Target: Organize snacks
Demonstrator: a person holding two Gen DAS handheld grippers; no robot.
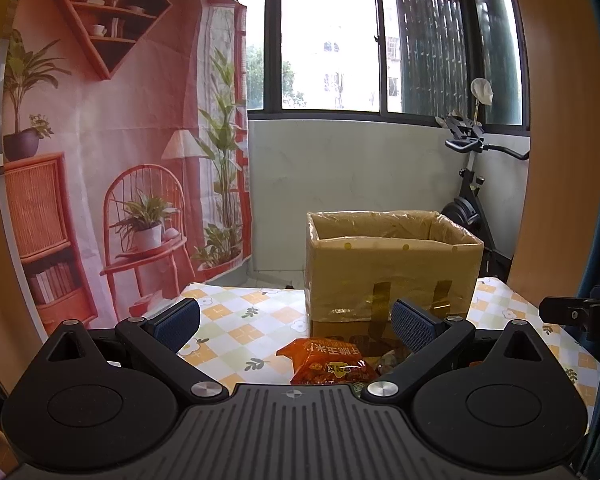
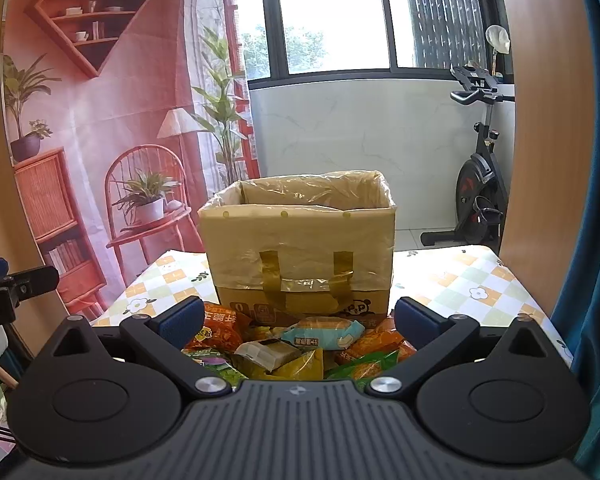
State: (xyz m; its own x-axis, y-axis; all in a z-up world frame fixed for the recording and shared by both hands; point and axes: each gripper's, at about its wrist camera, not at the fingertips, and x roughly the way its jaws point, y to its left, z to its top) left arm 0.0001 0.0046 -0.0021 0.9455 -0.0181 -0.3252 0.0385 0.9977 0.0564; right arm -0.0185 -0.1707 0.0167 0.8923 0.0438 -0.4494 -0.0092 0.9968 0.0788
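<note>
Now: snack packets heaped before a lined cardboard box on a checked tabletop.

Left hand-held gripper (image 1: 296, 322) spread wide, holding nothing, above an orange snack packet (image 1: 326, 364). Right hand-held gripper (image 2: 298, 320) likewise fully open and empty, over the snack pile (image 2: 296, 350), with a pale blue packet (image 2: 322, 334) on top. Cardboard box (image 2: 300, 240), open-topped and lined with a plastic bag, just behind the pile on the floral tabletop (image 2: 472, 280).

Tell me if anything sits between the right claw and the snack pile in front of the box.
Nothing visible does. The right claw is open just above the snack pile, which lies against the front of the plastic-lined cardboard box. The box's top is open.
</note>
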